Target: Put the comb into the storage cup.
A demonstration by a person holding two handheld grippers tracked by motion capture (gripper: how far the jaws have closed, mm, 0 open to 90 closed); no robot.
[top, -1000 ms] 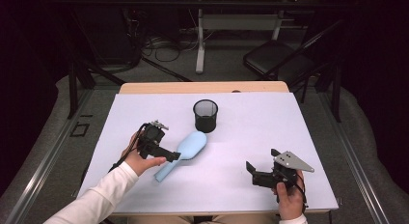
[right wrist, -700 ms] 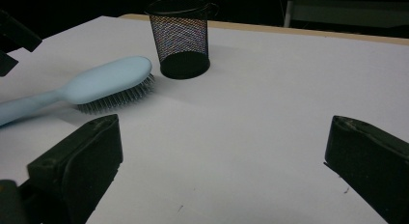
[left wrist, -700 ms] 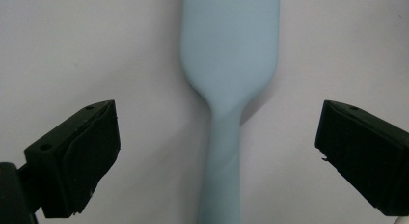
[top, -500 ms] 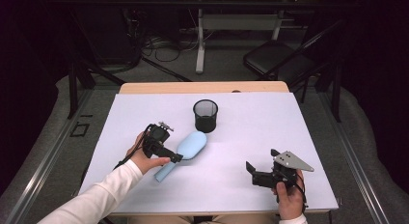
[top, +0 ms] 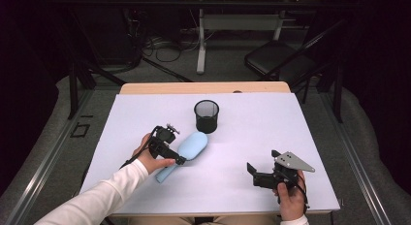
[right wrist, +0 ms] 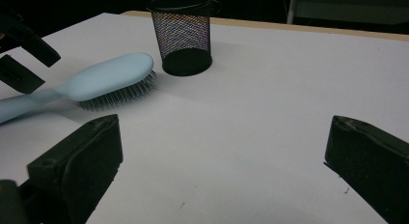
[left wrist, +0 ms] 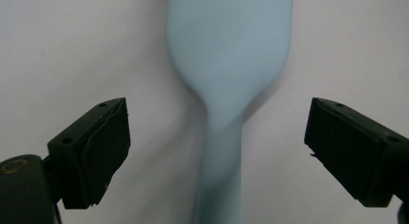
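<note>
A dim room with a dark chair (top: 276, 57) and floor cables surrounds the white tabletop (top: 291, 123). The light blue hairbrush (top: 186, 150) lies bristles-down left of centre, head toward the mesh cup (top: 206, 116), handle toward the near-left corner. The left gripper (top: 175, 157) straddles its neck, jaws wide, just closing, not touching. The right gripper (top: 252, 172), near the front edge, gapes on nothing.

The brush (top: 186, 150) was pale blue, its bristles (right wrist: 118, 96) grey. The mesh cup (top: 206, 116) was black. The table (top: 252, 133) was white with a tan far edge. The grippers' pads (left wrist: 96, 151) were black; the sleeve (top: 104, 196) was white.
</note>
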